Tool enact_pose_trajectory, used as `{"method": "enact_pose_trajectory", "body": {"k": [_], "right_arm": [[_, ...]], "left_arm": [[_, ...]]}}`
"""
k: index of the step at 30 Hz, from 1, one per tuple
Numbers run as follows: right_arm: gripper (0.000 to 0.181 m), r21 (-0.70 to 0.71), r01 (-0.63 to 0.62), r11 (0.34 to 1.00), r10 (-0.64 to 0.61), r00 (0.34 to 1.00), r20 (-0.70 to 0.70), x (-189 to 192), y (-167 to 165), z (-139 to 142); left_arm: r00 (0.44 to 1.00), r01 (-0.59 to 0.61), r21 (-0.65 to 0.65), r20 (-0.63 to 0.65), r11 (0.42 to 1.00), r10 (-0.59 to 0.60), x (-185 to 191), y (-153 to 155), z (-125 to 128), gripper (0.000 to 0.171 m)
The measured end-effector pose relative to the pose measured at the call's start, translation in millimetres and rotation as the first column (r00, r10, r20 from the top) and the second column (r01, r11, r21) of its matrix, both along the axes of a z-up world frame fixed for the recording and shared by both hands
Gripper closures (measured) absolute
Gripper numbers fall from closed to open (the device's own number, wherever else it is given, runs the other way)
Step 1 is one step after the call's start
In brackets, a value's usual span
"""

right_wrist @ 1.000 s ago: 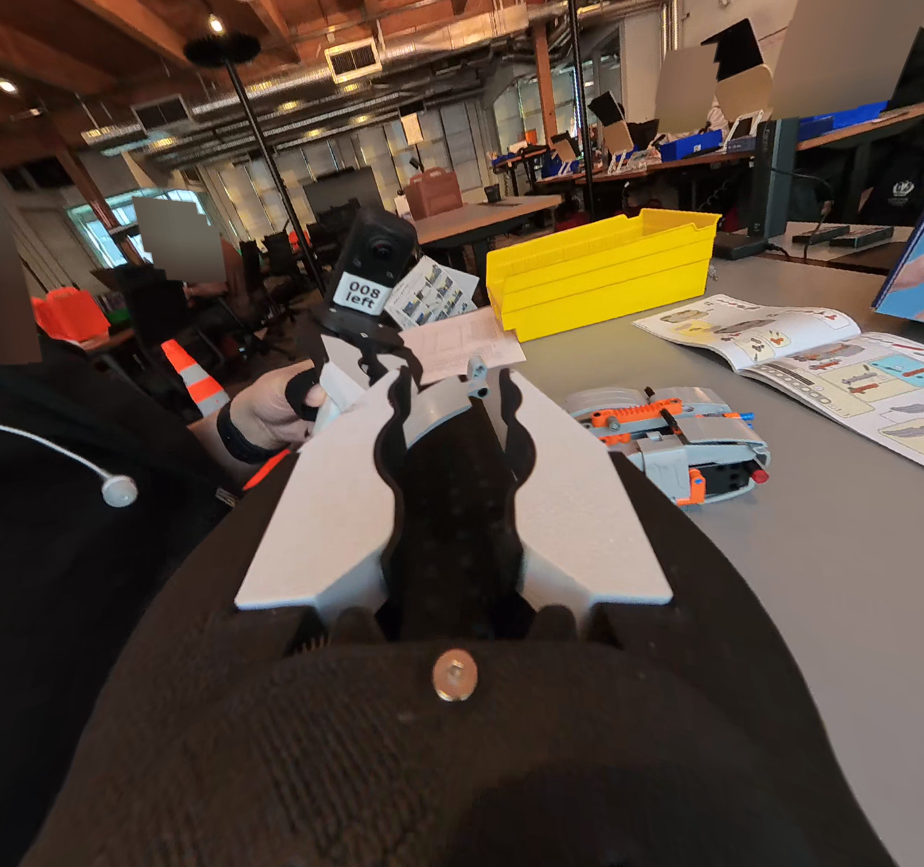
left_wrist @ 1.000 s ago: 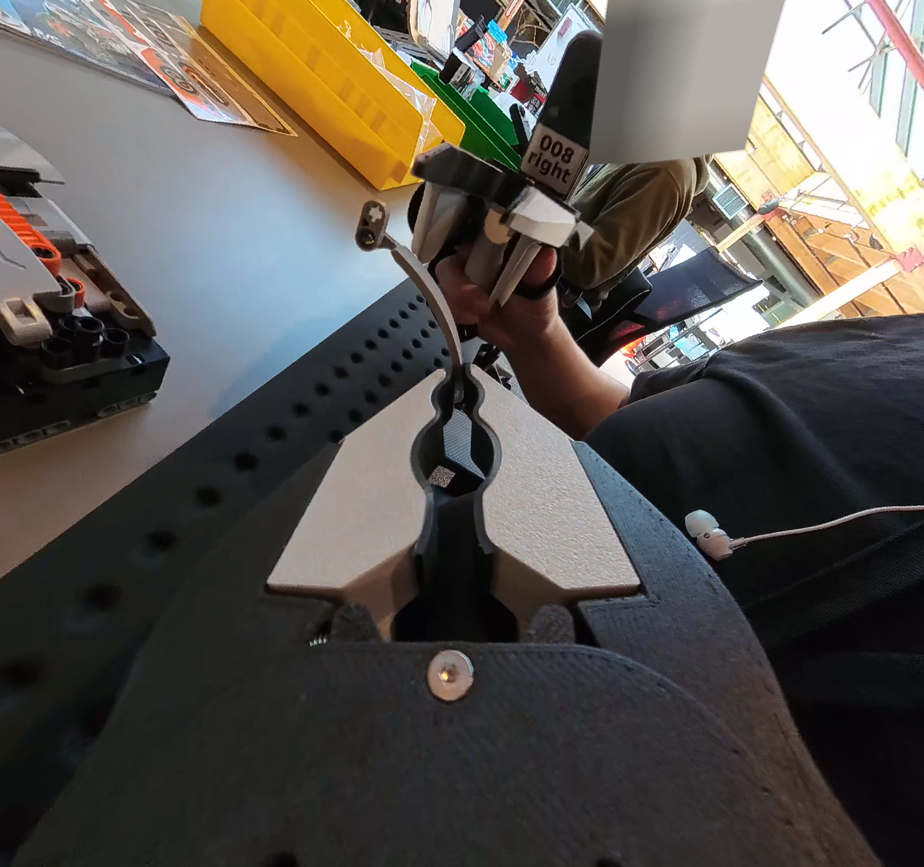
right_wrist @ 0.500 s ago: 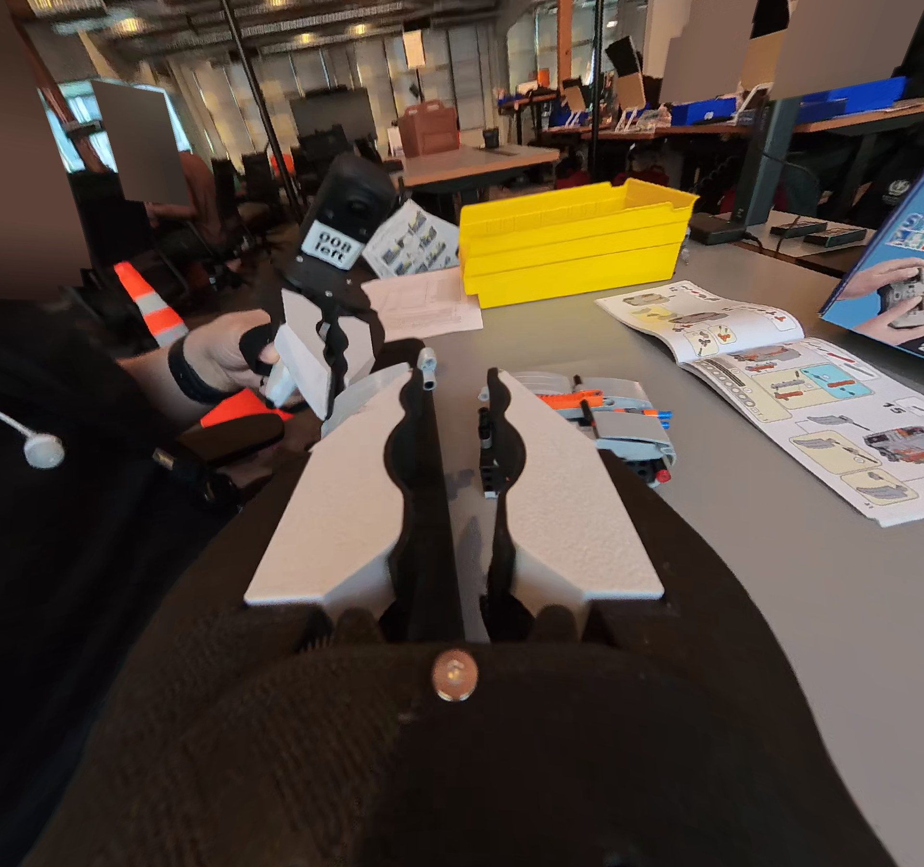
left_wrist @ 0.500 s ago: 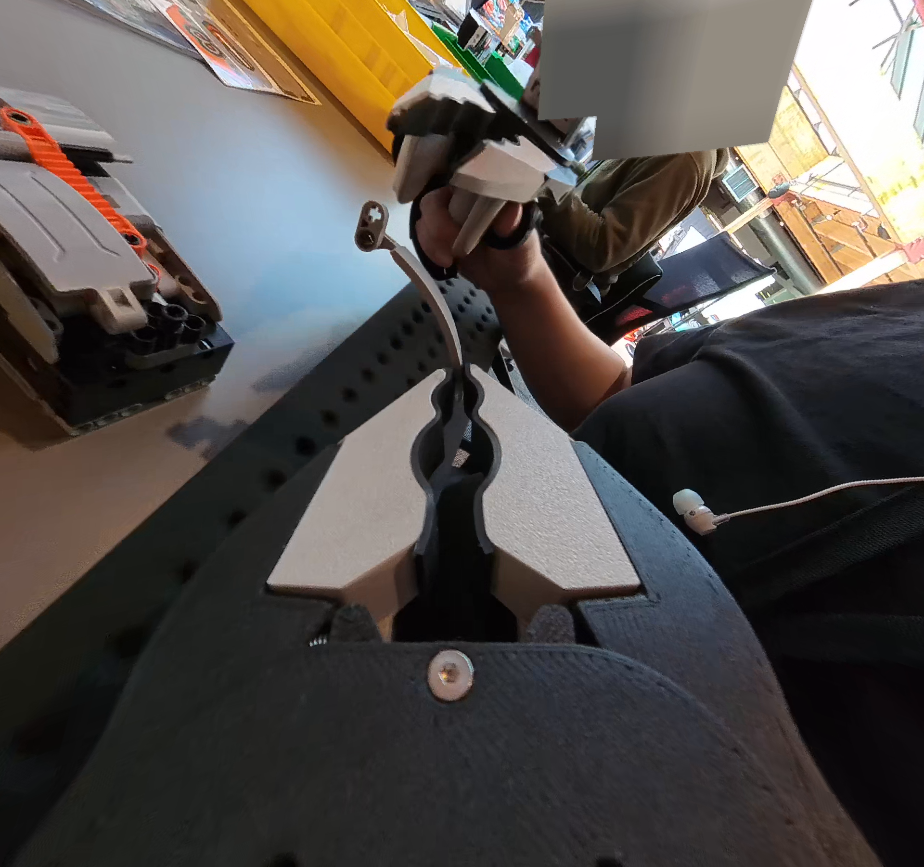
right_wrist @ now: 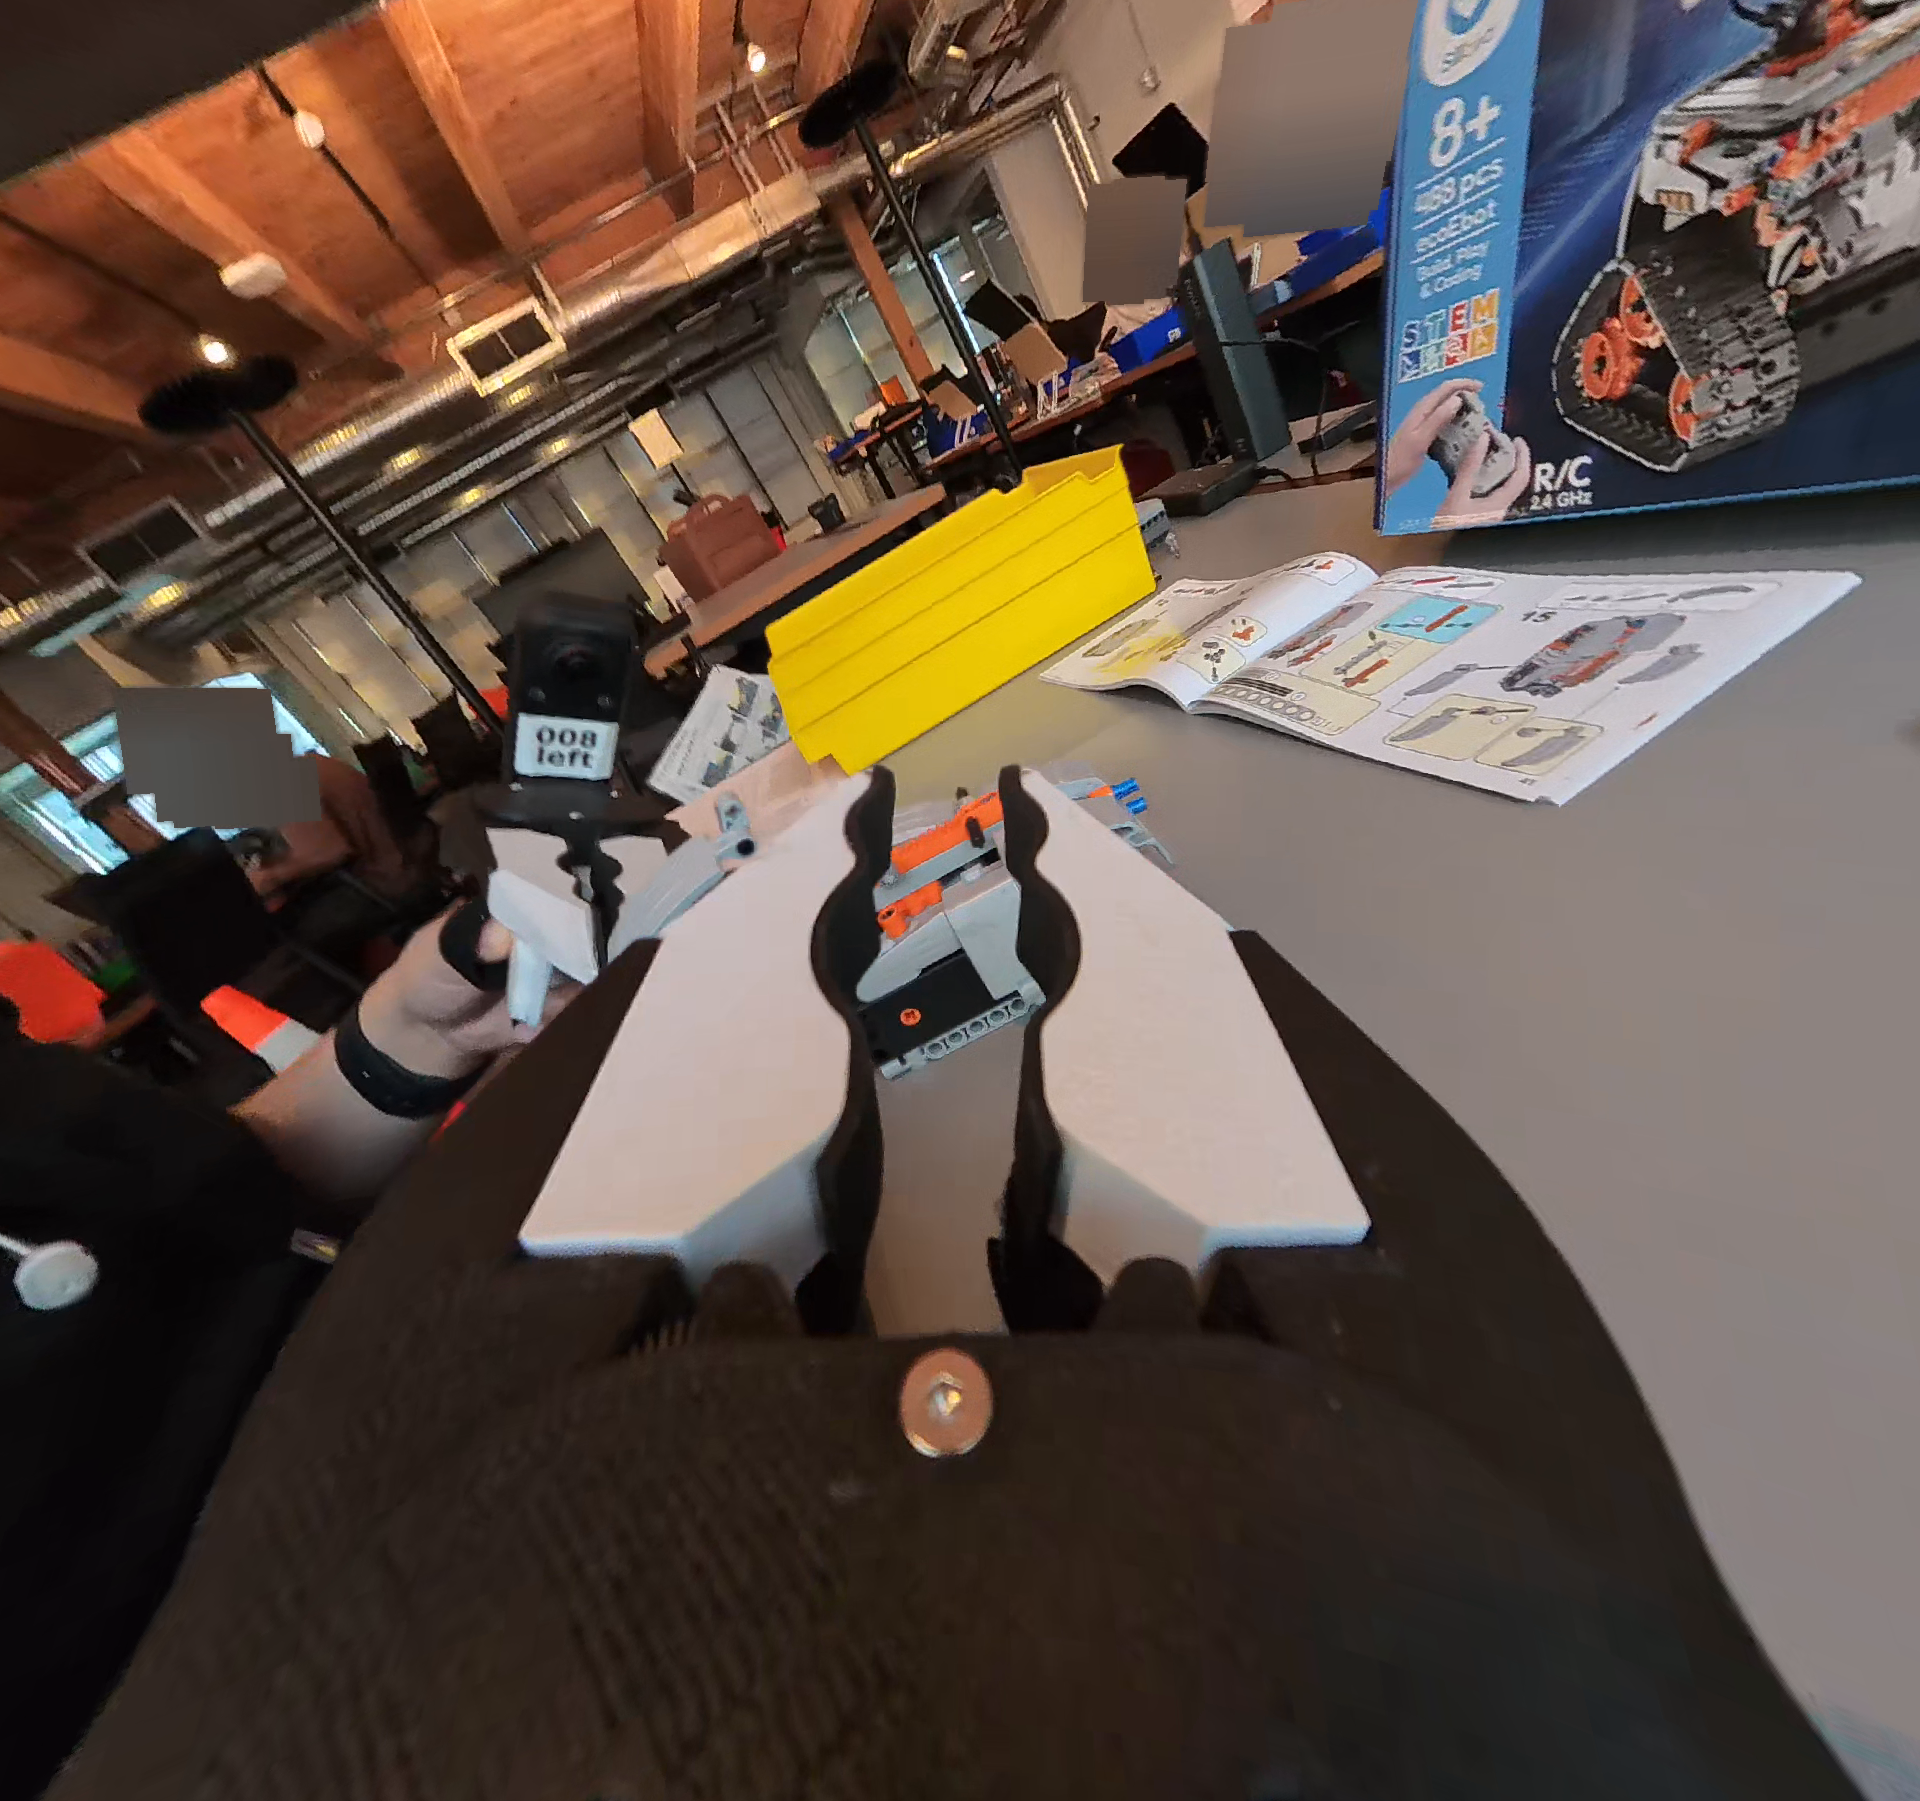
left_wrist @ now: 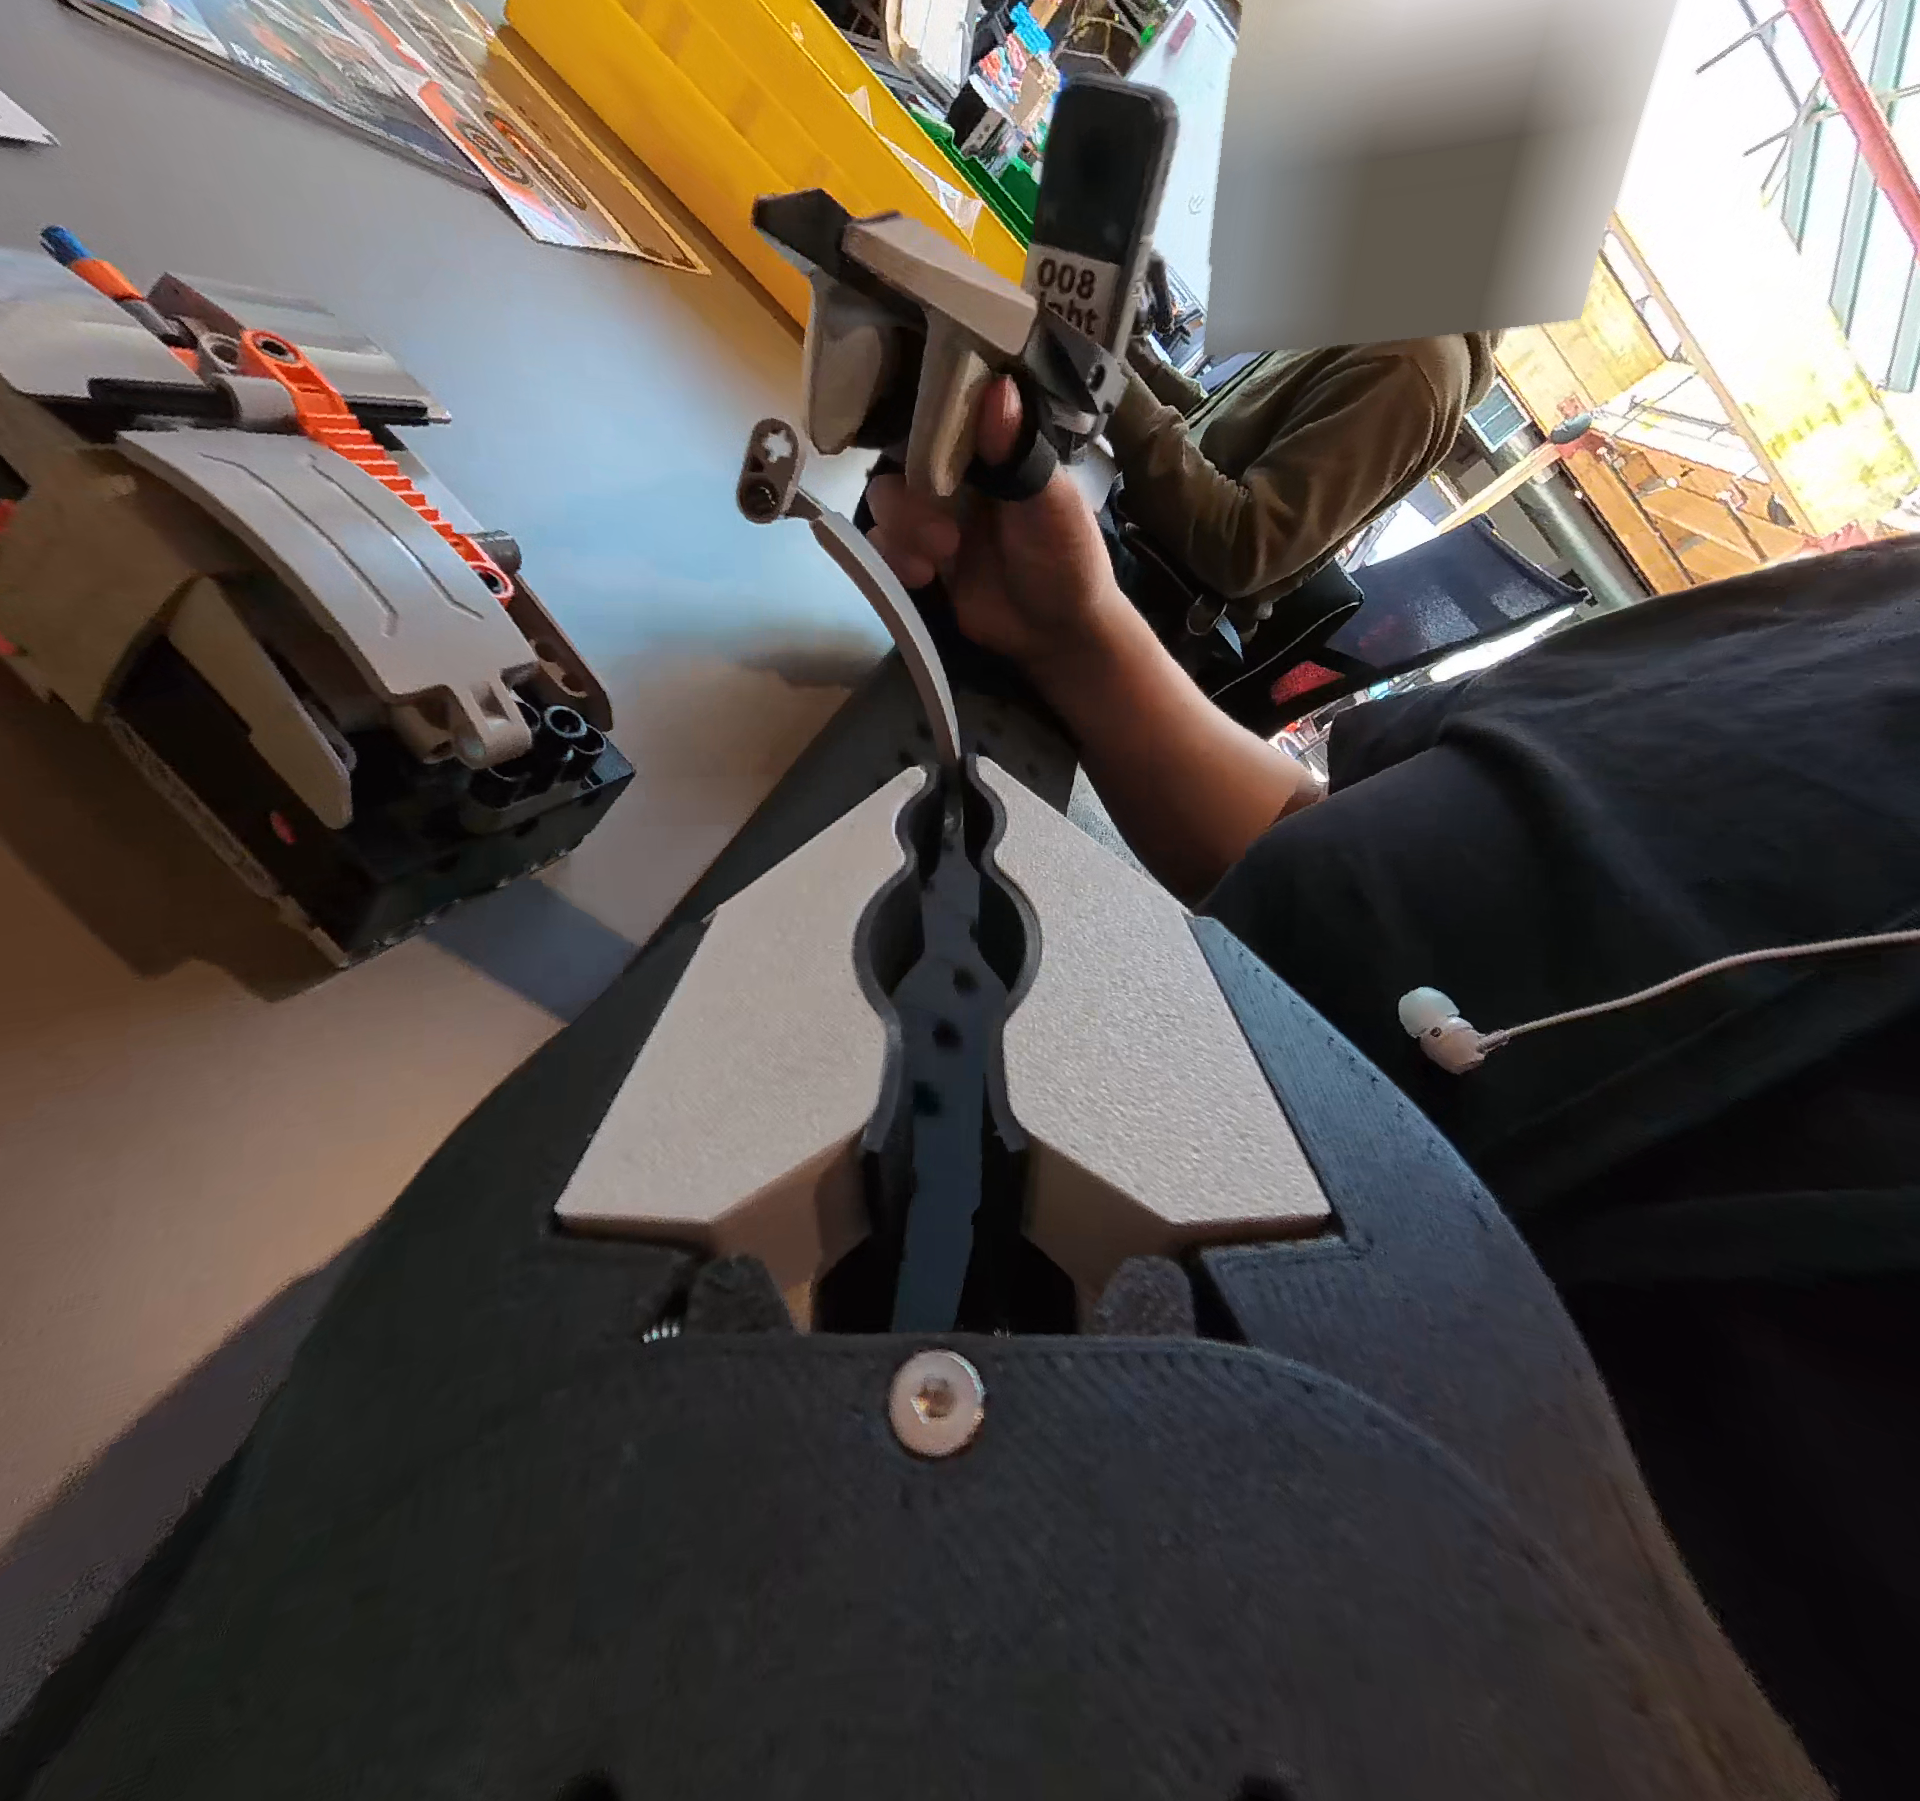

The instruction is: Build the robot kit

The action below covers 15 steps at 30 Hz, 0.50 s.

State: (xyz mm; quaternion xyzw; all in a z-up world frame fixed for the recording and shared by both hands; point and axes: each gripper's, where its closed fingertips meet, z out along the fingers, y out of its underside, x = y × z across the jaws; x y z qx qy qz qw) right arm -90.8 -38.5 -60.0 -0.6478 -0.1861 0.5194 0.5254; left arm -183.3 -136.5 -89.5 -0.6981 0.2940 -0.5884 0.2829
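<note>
meanwhile left claw [left_wrist: 954, 783] pinched a curved grey beam [left_wrist: 881, 598]; right claw [right_wrist: 943, 795] gaped empty above the half-built toy vehicle [right_wrist: 940, 962].

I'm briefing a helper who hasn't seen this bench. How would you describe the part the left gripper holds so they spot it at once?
Start at the long yellow plastic bin on the grey table, then come toward the half-built grey, black and orange brick vehicle. Beside it, off the table, the left gripper pinches a thin curved grey plastic panel in its jaws. Unlike the assembled vehicle, it is one loose arc ending in a holed connector.
</note>
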Motion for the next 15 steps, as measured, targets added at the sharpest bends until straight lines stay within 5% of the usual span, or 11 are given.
{"method": "enact_pose_trajectory", "body": {"k": [7,15], "right_arm": [[0.167,-0.107,-0.011,0.994,-0.005,0.989,-0.148,15,11,1],[0.168,-0.121,-0.022,0.992,0.006,0.991,-0.134,12,12,-3]], "left_arm": [[1.0,0.015,-0.021,0.015,1.0,-0.015,4,3,-3,0.171],[1.0,-0.001,-0.012,0.023,1.0,0.001,7,3,-5,0.171]]}}
